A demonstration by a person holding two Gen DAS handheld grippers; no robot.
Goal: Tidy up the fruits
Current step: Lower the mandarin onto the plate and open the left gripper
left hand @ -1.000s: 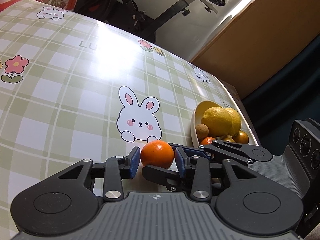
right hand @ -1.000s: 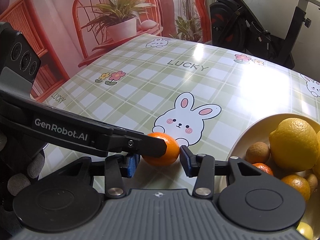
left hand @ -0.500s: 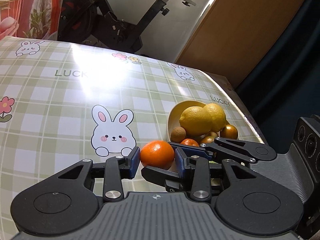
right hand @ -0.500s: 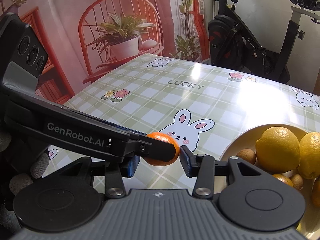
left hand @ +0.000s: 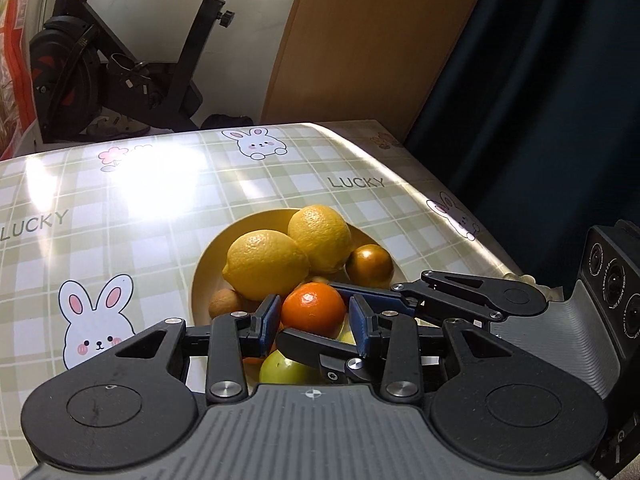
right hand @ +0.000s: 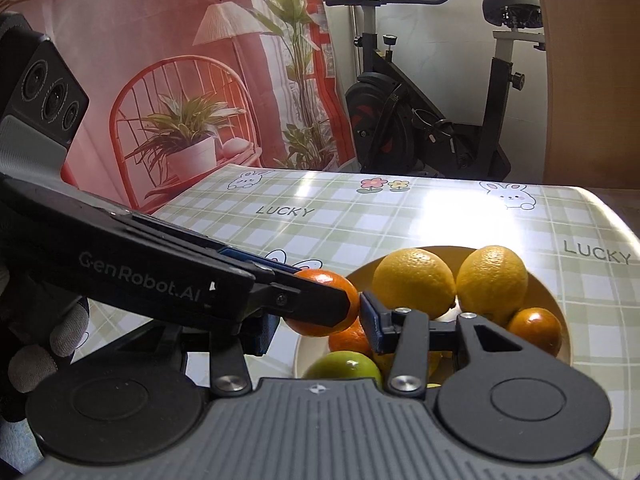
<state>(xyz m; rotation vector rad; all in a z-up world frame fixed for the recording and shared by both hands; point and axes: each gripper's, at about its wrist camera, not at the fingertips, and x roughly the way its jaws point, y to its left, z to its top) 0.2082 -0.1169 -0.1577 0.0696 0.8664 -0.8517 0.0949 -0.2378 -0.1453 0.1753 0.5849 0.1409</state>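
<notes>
A small orange (left hand: 313,309) is gripped between the blue pads of my left gripper (left hand: 314,316) and also sits between the pads of my right gripper (right hand: 320,312), which crosses it from the right. In the right wrist view the orange (right hand: 320,277) is partly hidden by the left gripper's finger. Both hold it in the air above the near side of a yellow bowl (left hand: 208,258). The bowl (right hand: 556,300) holds two lemons (left hand: 266,264), a green fruit (right hand: 344,364), small oranges and a brown longan (left hand: 225,302).
The table (left hand: 120,200) has a green checked cloth with rabbits and "LUCKY" print. Its right edge (left hand: 460,200) drops beside a dark curtain. An exercise bike (right hand: 420,120) stands beyond the far edge.
Both grippers have lifted the orange off the cloth and carried it right, from beside the rabbit print to above the bowl's near side. The bowl has not moved.
</notes>
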